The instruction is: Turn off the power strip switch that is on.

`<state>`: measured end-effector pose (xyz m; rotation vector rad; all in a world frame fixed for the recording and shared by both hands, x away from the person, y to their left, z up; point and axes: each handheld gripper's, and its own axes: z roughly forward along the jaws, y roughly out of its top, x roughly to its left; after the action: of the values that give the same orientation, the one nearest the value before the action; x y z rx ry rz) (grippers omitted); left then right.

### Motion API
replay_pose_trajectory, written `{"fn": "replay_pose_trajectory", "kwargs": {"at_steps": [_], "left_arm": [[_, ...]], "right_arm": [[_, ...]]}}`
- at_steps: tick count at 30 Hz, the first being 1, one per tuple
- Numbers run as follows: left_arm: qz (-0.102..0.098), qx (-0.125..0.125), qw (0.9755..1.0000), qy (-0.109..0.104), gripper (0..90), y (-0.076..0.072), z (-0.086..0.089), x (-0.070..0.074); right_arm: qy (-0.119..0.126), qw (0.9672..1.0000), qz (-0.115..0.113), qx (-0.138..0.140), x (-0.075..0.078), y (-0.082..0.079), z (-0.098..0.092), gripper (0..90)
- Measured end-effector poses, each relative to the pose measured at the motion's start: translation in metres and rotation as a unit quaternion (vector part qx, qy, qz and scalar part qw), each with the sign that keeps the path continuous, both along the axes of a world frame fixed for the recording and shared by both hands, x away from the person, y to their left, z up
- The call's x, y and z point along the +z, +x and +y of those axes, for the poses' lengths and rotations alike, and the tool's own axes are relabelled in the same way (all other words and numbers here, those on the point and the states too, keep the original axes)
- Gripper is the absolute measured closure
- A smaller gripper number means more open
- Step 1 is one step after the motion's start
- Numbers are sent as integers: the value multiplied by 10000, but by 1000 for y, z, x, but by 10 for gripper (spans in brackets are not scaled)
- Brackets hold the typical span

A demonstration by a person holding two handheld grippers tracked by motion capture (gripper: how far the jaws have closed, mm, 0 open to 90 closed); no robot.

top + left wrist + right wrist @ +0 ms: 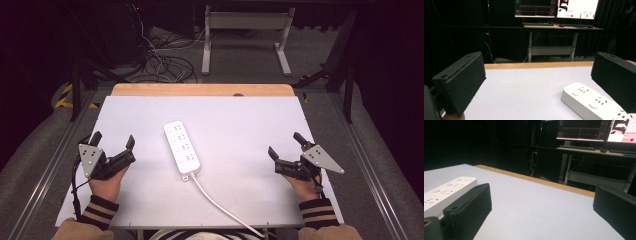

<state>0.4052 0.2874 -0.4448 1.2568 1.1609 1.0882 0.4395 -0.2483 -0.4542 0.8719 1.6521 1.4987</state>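
At the bottom of the high view, striped cuffs lead to the left gripper (114, 141) at lower left and the right gripper (286, 144) at lower right, both released with jaws spread, empty. Between them, mid-frame, a white power strip (182, 147) lies on the white table (240, 125), its cable (225, 209) running to the bottom edge. No lettering is legible on it.

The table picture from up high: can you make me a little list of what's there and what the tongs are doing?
surface: white table with a wooden far edge
main thing: white power strip, lying flat mid-table
cord: white cable running off the near edge
left tongs: open, holding nothing, left of the strip
right tongs: open, holding nothing, right of the strip
touching: neither tongs touch the strip
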Motion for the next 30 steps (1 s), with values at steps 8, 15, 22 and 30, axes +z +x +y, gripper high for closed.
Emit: {"fn": "replay_pose_trajectory", "kwargs": {"at_steps": [8, 15, 22, 30], "left_arm": [[-113, -130, 9998, 28, 1, 1, -6, 3], [-42, -207, 9998, -39, 4, 5, -7, 2], [-72, -221, 9997, 4, 7, 4, -7, 2], [-93, -275, 9995, 91, 27, 2, -7, 2]], "right_arm": [[81, 9998, -139, -65, 3, -13, -8, 28], [-19, 9999, -46, -146, 0, -12, -7, 28], [66, 9998, -41, -157, 1, -11, -9, 28], [61, 9999, -43, -123, 1, -11, -7, 30]]}}
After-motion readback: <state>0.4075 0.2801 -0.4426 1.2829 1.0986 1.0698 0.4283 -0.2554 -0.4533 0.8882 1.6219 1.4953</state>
